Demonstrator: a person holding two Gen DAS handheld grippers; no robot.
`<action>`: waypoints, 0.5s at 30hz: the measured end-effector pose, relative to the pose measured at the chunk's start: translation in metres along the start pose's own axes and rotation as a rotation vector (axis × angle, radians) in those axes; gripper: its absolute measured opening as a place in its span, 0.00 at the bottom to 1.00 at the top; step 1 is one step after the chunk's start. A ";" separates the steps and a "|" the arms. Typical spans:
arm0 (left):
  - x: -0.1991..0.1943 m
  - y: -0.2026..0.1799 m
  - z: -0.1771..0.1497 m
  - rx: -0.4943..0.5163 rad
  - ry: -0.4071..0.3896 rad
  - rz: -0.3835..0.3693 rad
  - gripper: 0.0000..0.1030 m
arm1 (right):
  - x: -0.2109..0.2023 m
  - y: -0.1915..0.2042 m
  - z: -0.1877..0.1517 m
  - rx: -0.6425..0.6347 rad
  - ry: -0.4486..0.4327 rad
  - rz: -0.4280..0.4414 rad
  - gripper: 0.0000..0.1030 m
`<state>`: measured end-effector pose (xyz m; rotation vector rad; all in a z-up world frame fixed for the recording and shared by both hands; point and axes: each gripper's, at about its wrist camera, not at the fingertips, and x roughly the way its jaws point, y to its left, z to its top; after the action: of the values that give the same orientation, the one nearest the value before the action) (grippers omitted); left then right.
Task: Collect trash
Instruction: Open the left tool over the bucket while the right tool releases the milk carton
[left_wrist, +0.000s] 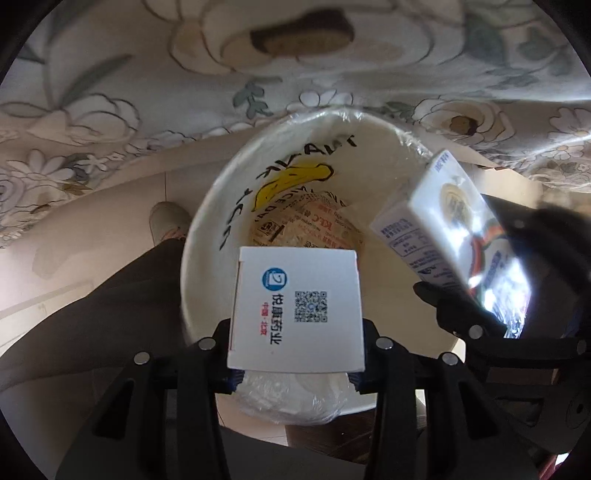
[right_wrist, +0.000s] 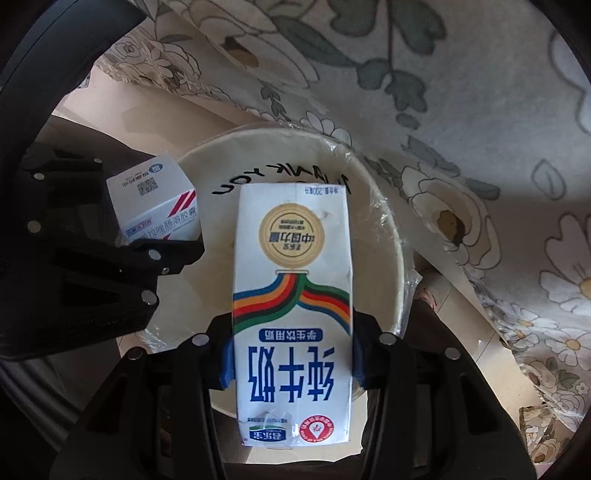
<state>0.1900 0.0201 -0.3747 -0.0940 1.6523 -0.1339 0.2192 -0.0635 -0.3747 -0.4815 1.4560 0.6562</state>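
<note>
My left gripper (left_wrist: 295, 354) is shut on a white medicine box (left_wrist: 297, 308) with a QR code, held over the open white trash bin (left_wrist: 207, 229). My right gripper (right_wrist: 291, 358) is shut on a white milk carton (right_wrist: 291, 295) with rainbow stripes, also held over the bin (right_wrist: 384, 229). The carton shows at the right in the left wrist view (left_wrist: 450, 236); the medicine box (right_wrist: 155, 199) and left gripper (right_wrist: 161, 218) show at the left in the right wrist view. A crumpled printed wrapper (left_wrist: 306, 225) lies in the bin, which has a clear plastic liner.
A floral tablecloth (left_wrist: 110, 110) hangs behind the bin (right_wrist: 480, 110). The person's dark trouser leg (left_wrist: 92, 306) and shoe (left_wrist: 168, 221) are left of the bin on a pale tiled floor. A cardboard piece (right_wrist: 461, 314) lies right of the bin.
</note>
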 end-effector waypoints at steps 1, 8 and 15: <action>0.005 -0.001 0.002 0.002 0.010 -0.001 0.43 | 0.005 0.000 0.000 0.004 0.008 0.001 0.46; 0.037 -0.003 0.014 -0.019 0.064 -0.006 0.43 | 0.037 0.000 0.002 0.016 0.054 -0.017 0.46; 0.063 0.000 0.024 -0.053 0.108 -0.004 0.44 | 0.053 0.003 0.006 0.017 0.078 -0.040 0.46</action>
<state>0.2082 0.0102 -0.4389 -0.1322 1.7637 -0.0997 0.2210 -0.0510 -0.4266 -0.5263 1.5203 0.5982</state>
